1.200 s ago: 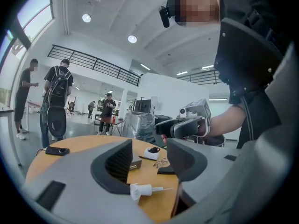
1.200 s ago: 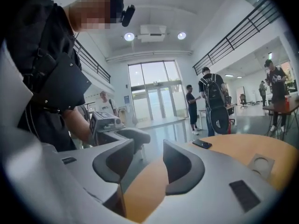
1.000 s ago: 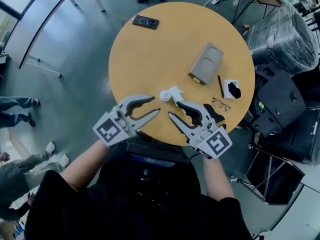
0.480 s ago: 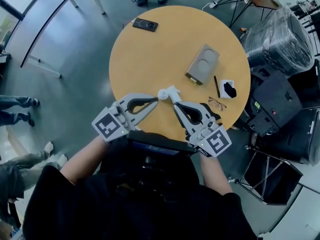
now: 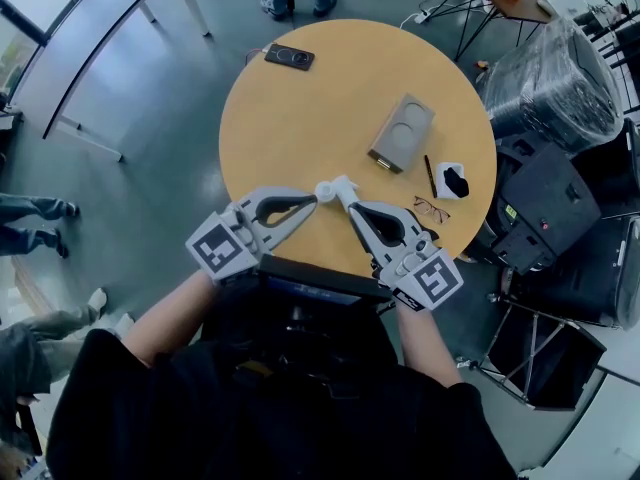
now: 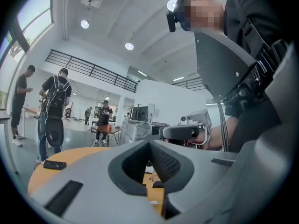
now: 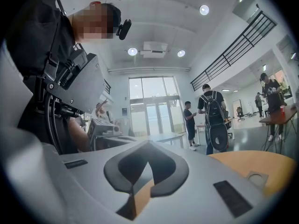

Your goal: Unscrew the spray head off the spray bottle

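Left gripper (image 5: 312, 202), right gripper (image 5: 349, 208): jaws being held together, empty | spray bottle (image 5: 334, 187) being left loose on table (image 5: 300, 108) | risk: being knocked away by shut tips

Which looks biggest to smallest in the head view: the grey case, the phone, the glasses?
1. grey case, clearly the largest.
2. phone and glasses: these look about alike. The phone lies farther from the camera, so I won't rank them.

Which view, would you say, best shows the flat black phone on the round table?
The head view: the flat black phone shows whole, from above. The left gripper view has the phone small and edge-on; the right gripper view lacks it.
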A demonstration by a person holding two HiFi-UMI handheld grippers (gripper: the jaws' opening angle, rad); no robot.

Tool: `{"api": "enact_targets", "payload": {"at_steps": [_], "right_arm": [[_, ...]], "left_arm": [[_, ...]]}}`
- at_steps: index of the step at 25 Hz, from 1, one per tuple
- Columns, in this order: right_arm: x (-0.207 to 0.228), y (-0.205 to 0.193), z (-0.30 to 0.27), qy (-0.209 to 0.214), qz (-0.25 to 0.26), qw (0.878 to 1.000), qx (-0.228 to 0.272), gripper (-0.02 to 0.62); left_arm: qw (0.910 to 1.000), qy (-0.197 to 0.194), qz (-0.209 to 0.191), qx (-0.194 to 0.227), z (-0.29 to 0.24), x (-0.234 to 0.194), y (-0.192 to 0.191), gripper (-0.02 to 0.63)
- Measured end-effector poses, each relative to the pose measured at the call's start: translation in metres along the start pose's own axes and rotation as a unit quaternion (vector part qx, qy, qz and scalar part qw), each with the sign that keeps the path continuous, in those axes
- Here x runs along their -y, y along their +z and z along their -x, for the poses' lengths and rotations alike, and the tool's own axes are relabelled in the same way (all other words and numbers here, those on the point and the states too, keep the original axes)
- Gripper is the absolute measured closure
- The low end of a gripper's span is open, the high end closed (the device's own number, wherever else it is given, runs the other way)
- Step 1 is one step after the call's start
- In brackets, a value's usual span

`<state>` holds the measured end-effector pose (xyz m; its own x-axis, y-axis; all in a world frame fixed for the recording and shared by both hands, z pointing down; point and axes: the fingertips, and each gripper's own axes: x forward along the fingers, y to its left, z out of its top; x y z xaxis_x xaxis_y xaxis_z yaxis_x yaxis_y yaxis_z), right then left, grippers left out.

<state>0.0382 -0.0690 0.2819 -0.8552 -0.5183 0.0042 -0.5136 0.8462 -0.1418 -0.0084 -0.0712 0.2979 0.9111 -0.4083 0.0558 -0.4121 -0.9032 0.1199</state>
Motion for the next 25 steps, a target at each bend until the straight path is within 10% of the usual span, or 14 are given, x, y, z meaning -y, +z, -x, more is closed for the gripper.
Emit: {"api": "enact_targets", "payload": {"at_steps": [25], "right_arm": [[-0.002,-0.001,0.000,0.003,0.019,1.000,0.004,0.589]], "left_arm": [[0.9999,0.002,0.003,-0.011,-0.002,0.001,-0.006,0.594]]}}
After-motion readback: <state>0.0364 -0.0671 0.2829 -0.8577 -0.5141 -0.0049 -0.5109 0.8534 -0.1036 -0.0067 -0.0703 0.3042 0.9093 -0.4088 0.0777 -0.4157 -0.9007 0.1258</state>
